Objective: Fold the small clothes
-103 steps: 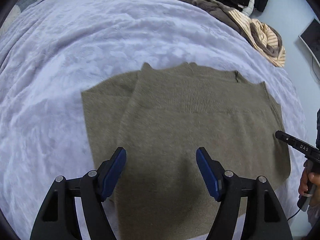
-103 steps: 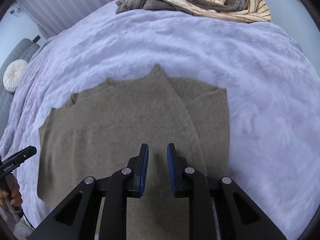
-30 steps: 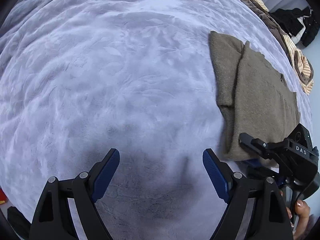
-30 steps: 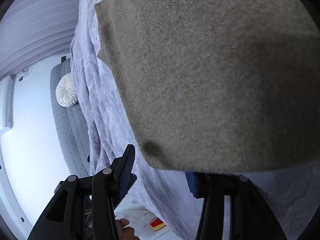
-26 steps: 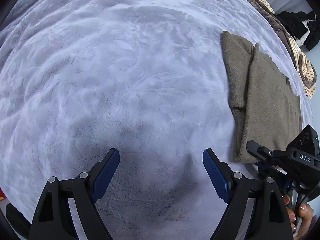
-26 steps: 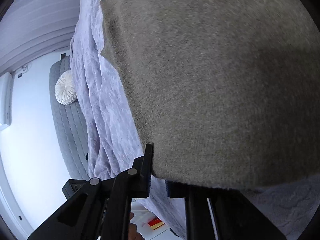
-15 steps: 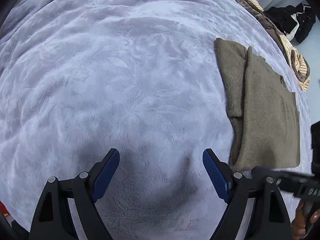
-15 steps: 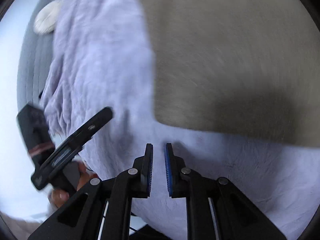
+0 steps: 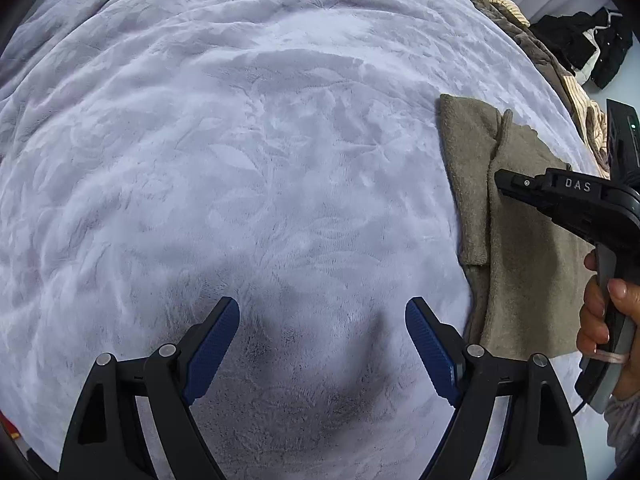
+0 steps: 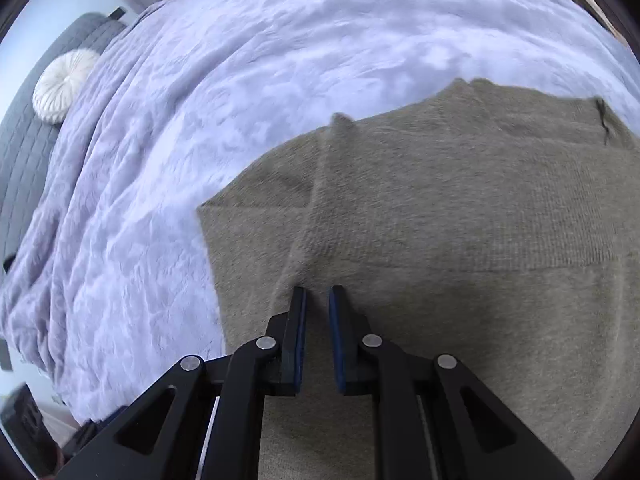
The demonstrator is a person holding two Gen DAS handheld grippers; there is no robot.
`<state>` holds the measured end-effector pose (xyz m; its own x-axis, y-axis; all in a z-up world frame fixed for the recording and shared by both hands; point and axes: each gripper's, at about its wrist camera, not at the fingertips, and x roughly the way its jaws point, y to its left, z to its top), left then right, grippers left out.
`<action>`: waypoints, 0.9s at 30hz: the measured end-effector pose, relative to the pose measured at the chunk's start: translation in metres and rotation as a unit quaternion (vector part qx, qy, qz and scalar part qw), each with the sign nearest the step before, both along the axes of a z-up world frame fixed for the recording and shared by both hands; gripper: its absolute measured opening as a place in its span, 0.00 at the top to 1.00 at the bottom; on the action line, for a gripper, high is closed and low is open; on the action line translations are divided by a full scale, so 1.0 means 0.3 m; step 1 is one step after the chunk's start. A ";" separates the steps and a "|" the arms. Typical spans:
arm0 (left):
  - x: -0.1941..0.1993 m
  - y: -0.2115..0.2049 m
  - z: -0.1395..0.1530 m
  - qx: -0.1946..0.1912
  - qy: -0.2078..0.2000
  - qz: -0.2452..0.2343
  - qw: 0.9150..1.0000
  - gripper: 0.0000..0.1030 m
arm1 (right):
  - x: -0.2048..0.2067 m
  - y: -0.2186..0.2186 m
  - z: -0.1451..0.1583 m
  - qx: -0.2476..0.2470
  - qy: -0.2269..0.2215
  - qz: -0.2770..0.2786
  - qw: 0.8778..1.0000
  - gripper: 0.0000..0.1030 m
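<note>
Hovering nearly closed and empty, the right gripper (image 10: 317, 340) sits over the soft, floppy olive sweater (image 10: 460, 240); I'd pinch the folded edge just ahead of it, while the left gripper (image 9: 322, 354) gapes wide over the bed (image 9: 240, 160).

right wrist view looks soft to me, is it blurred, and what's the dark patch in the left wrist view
Right wrist view: yes, motion-smeared; the olive knit sweater and lilac blanket lose texture, while the right tongs stay sharp. Left wrist view: crisp; the dark patch is a shadow on the blanket between the left tongs. Both views bow at the edges from fisheye.
</note>
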<state>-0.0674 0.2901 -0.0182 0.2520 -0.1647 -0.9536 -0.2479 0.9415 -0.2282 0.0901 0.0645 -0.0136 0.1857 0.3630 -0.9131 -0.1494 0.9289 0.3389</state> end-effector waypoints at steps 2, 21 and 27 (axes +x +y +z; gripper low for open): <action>0.013 -0.019 -0.007 -0.001 0.004 -0.005 1.000 0.17 | -0.033 0.021 0.010 0.012 0.007 0.027 1.000 0.86; 0.113 -0.270 0.008 0.028 0.023 -0.064 0.997 0.17 | -0.325 -0.389 0.013 0.073 0.092 -0.067 0.991 0.86; 0.144 -0.362 -0.007 0.037 0.035 -0.086 0.995 0.17 | -0.421 -0.479 -0.005 0.126 0.107 -0.105 0.981 0.60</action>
<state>-0.0242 0.1816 -0.0203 0.1581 -0.1290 -0.9790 -0.0954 0.9848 -0.1452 -0.0361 -0.0793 -0.0150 0.0936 0.5561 -0.8258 0.1363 0.8145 0.5639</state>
